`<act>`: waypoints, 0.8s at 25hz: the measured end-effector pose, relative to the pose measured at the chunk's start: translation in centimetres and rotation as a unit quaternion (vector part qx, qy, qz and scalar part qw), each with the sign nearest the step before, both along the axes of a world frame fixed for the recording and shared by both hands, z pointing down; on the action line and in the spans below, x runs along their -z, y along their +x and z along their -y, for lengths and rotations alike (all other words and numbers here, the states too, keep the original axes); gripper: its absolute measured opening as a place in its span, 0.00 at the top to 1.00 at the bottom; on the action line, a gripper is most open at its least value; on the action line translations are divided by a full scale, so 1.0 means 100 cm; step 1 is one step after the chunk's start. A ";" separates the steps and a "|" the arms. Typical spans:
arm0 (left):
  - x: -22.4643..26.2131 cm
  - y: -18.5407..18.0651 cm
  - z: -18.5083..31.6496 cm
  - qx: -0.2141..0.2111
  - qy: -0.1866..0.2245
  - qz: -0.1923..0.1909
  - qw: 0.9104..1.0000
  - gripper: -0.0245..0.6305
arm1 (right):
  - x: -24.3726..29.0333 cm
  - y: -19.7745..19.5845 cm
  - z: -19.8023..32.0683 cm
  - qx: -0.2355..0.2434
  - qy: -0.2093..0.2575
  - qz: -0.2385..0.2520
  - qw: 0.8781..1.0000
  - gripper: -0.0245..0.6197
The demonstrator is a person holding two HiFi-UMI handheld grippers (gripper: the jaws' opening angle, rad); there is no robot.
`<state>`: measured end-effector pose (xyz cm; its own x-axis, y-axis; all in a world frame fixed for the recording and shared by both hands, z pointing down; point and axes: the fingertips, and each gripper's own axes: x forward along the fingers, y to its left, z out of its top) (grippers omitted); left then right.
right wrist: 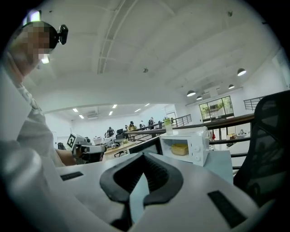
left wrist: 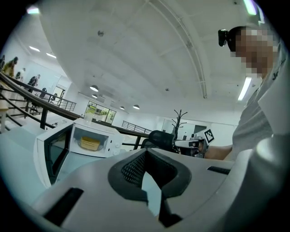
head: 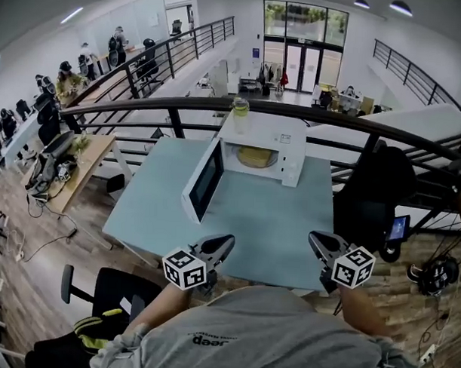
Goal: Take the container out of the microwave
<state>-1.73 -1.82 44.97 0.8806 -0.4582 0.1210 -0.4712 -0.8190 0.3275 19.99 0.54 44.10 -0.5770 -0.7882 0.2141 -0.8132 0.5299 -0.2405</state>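
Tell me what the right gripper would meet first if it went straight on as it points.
Probably the open microwave door: in the right gripper view it stands dead ahead of the right gripper, with the container off to its right. Depth is unclear; the table might come first.

Pale blue table (head: pixel 274 234), curved black railing (head: pixel 180 103) behind it, clear greenish jar (head: pixel 240 108) near the railing, black office chair (head: pixel 374 184) beside the table's right edge, wooden desk (head: pixel 84 163) at left, black headphones (head: pixel 437 273) on the wood floor (head: pixel 17 240).

Yellow container (head: pixel 255 156) inside microwave (head: pixel 264 130) (door open)
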 end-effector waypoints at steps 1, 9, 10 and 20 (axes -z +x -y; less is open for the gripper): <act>0.001 -0.009 0.016 -0.005 -0.004 -0.001 1.000 0.93 | 0.002 -0.010 0.013 -0.005 -0.001 0.002 1.000 0.94; 0.018 -0.064 0.121 -0.050 0.004 0.001 0.999 0.93 | 0.012 -0.073 0.102 -0.044 -0.004 0.005 0.999 0.94; 0.019 -0.070 0.129 -0.053 0.004 0.000 0.999 0.93 | 0.012 -0.080 0.109 -0.044 -0.005 0.001 0.999 0.94; 0.014 -0.085 0.182 -0.096 -0.007 -0.006 0.995 0.93 | 0.005 -0.096 0.157 -0.086 -0.023 -0.004 0.996 0.94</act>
